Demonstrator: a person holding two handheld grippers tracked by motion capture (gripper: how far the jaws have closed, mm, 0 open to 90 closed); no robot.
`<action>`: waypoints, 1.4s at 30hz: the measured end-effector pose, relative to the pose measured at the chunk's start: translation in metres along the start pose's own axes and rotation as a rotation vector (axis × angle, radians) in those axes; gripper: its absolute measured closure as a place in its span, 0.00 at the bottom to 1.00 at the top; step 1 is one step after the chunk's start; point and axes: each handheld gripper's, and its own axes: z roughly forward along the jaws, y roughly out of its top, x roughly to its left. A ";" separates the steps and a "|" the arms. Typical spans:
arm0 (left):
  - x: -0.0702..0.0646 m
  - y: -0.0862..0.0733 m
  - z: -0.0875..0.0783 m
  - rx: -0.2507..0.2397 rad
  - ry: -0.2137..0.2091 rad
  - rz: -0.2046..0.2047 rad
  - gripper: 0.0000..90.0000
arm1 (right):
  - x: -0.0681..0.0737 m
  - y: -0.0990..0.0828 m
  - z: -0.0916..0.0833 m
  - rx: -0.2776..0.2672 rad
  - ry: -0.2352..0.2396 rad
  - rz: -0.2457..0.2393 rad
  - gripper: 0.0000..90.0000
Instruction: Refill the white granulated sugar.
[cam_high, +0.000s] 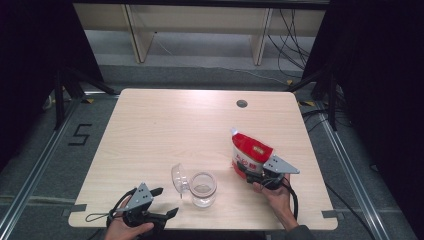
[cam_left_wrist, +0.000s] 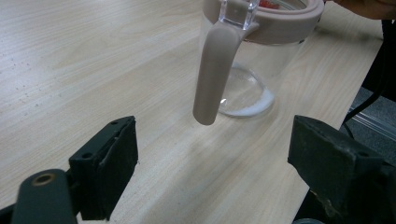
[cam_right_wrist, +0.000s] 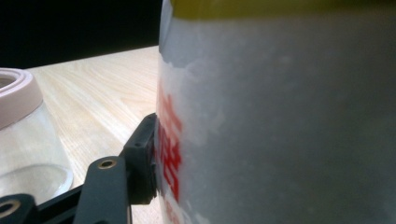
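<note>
Right gripper (cam_high: 256, 176) has its jaws clamped on the red-and-white pouch (cam_high: 248, 151), standing right of the open glass jar (cam_high: 203, 188). Left gripper (cam_high: 161, 202) gapes empty near the jar. Grip should firm up before tilting; left should steady the jar.

I saw a red bag (cam_high: 250, 152) with a white top, a yellow patch and red marks on its white side. The jar (cam_high: 203, 189) was clear, with a pale pinkish-brown rim and a little white powder at the bottom. My grippers' pads (cam_left_wrist: 112, 168) were black. The table (cam_high: 165, 130) was light wood with faint grain lines.
</note>
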 end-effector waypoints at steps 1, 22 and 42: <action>0.001 0.000 -0.001 0.007 0.001 0.007 0.17 | 0.000 0.000 0.000 0.000 0.000 0.000 0.46; 0.001 0.001 -0.003 0.003 0.004 0.002 0.18 | 0.031 0.034 -0.040 0.023 -0.044 -0.232 0.47; 0.003 0.001 -0.004 0.016 0.012 0.024 0.17 | 0.085 0.051 -0.060 0.221 -0.126 -0.750 0.48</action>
